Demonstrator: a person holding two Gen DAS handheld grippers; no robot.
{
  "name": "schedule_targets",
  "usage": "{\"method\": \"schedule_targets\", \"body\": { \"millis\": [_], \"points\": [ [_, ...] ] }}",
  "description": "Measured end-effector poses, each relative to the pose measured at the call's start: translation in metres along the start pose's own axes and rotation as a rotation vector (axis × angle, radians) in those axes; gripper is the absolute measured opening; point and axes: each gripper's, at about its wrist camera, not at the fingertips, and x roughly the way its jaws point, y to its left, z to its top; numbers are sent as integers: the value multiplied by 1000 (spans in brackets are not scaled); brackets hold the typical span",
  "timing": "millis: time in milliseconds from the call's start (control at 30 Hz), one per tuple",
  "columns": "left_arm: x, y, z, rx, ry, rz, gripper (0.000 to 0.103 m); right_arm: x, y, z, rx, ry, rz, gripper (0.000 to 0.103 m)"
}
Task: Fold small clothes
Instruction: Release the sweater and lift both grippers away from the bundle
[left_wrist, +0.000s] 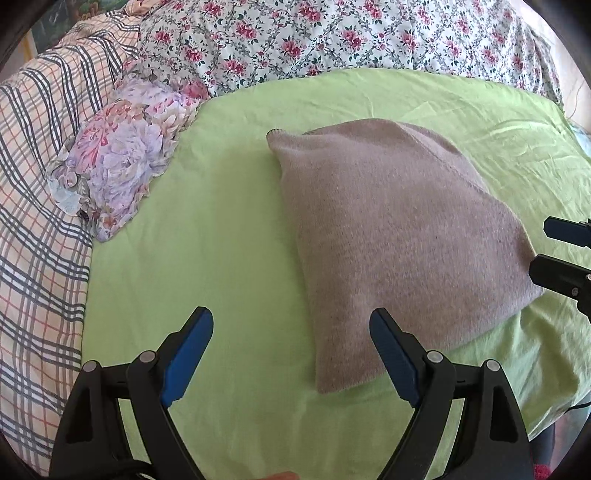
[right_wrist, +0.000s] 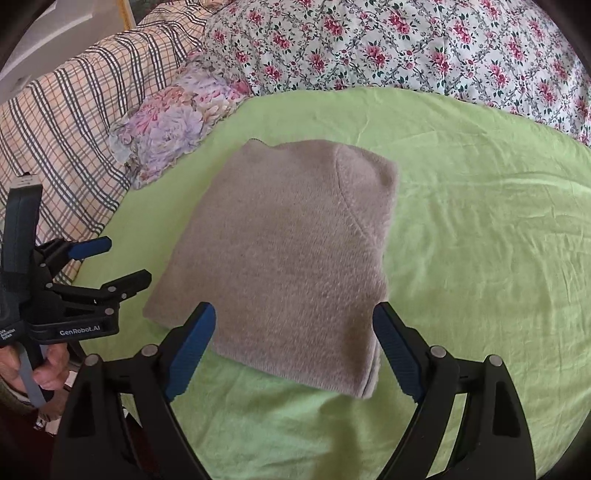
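A folded grey-brown knit garment (left_wrist: 399, 240) lies flat on the green sheet (left_wrist: 207, 229); it also shows in the right wrist view (right_wrist: 291, 258). My left gripper (left_wrist: 291, 325) is open and empty, hovering just in front of the garment's near left corner. My right gripper (right_wrist: 293, 321) is open and empty, over the garment's near edge. The right gripper's fingers (left_wrist: 554, 266) show at the garment's right corner in the left wrist view. The left gripper (right_wrist: 125, 262) shows open at the left of the right wrist view, beside the garment.
A crumpled floral cloth (left_wrist: 122, 155) lies at the sheet's far left, also in the right wrist view (right_wrist: 177, 118). A plaid blanket (left_wrist: 40, 206) borders the left side. A rose-print quilt (left_wrist: 332, 40) lies behind. The green sheet (right_wrist: 480, 240) spreads right of the garment.
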Motion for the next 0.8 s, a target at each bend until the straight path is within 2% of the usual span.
{"method": "schedule_targets", "body": {
  "millis": [333, 600, 700, 800],
  "points": [
    [3, 3, 17, -36, -29, -53, 87, 8, -3, 16, -17, 11, -12, 87],
    [17, 19, 27, -96, -17, -95, 87, 19, -19, 29, 39, 6, -15, 87],
    [26, 28, 30, -125, 1, -143, 87, 25, -30, 33, 79, 9, -9, 87],
    [39, 37, 33, -171, 28, -213, 87, 34, -46, 36, 162, 17, 33, 87]
  ]
}}
